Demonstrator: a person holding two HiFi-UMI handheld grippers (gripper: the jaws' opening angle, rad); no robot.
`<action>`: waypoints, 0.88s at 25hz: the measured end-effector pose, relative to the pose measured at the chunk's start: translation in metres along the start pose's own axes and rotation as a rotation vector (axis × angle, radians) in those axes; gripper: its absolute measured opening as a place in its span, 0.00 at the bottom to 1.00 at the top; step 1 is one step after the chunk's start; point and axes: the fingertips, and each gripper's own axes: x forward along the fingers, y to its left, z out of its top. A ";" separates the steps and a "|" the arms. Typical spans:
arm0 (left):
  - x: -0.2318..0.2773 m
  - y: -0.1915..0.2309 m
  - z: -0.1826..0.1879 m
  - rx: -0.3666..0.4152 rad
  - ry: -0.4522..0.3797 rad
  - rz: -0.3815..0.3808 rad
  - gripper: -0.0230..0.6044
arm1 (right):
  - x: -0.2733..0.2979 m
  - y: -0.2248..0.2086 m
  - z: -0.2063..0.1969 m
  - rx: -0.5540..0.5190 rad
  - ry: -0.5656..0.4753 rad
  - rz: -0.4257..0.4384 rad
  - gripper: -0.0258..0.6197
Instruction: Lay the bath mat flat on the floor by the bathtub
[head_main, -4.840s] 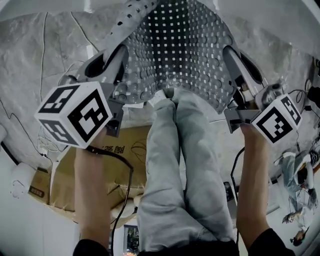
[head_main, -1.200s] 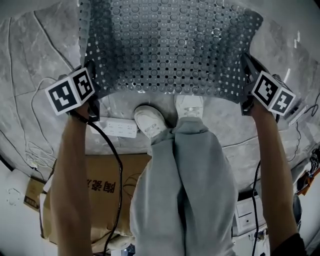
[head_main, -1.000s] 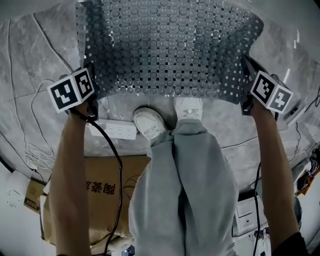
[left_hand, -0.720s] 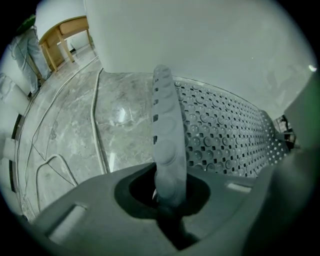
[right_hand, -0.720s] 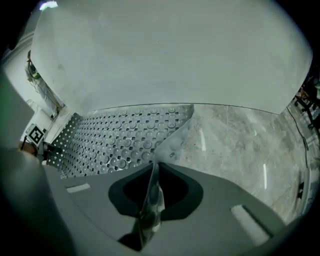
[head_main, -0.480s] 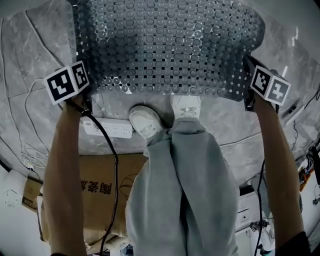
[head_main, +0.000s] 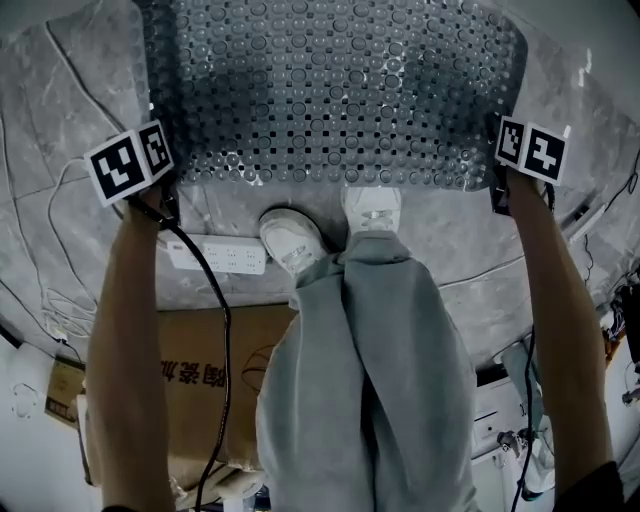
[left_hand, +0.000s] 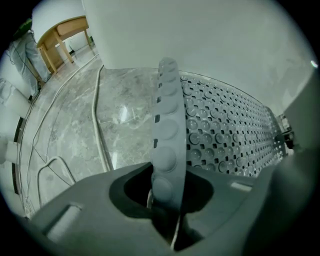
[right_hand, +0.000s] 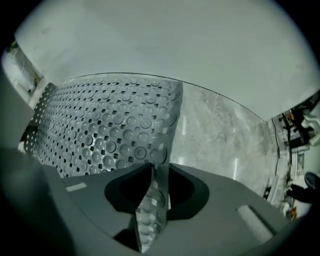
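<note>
**Mat down by the tub, right corner being let go**

The bath mat (head_main: 340, 90) hung curled in the air between the two hands a few seconds back. Now it lies spread across the marble floor (head_main: 70, 140), with its far long edge up against the white wall of the bathtub (left_hand: 210, 40). Its near edge lies just ahead of the person's shoes (head_main: 290, 240). Over the last second it has sunk and flattened, and the sag along the near edge is nearly gone.

The bulk of the laying looks done, and what remains is at the two near corners. Each is still turned up off the floor, because each runs into a tool that points straight down.

The left tool (left_hand: 167, 200) is clamped on its corner, and the dimpled strip of mat stands upright out of it.

The right tool (right_hand: 152, 200) has just been opening. The folded corner still stands between its jaws, but there is dark space on either side and the pads no longer press on it.

I judge that this is the release. Once the right tool lifts clear, that corner should drop flat. The left corner then needs the same treatment. A curled corner that springs back is the likely snag.
</note>
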 end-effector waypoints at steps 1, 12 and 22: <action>-0.002 0.000 -0.002 -0.005 -0.001 0.001 0.18 | 0.000 -0.003 -0.001 0.039 0.008 -0.007 0.20; -0.041 0.011 -0.006 -0.094 -0.042 0.005 0.18 | -0.044 -0.007 0.003 0.144 0.005 -0.030 0.24; -0.088 0.000 -0.030 -0.161 -0.015 -0.034 0.04 | -0.090 0.030 0.001 0.136 -0.038 -0.004 0.05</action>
